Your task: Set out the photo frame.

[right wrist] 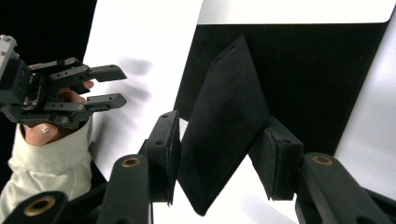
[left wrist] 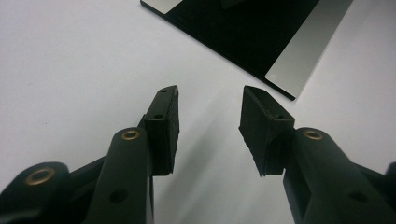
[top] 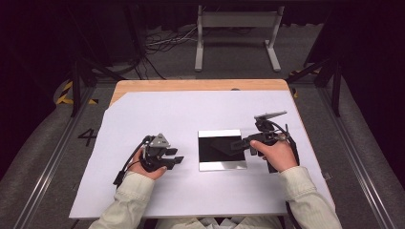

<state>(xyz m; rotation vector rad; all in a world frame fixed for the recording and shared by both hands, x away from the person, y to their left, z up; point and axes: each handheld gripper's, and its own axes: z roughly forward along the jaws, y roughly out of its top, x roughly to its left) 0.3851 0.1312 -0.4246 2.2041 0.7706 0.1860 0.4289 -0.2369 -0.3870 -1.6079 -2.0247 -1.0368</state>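
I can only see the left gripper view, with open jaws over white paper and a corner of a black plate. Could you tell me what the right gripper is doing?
Observer: The right gripper is holding a thin black panel between its jaws.
Operator: Thank you. Where is that panel relative to the plate?
Observer: It is tilted over the black plate, near the plate's right edge in the high view.
Operator: And how does my gripper sit relative to the plate?
Observer: The left gripper is apart from it, over the white sheet on the plate's left side.
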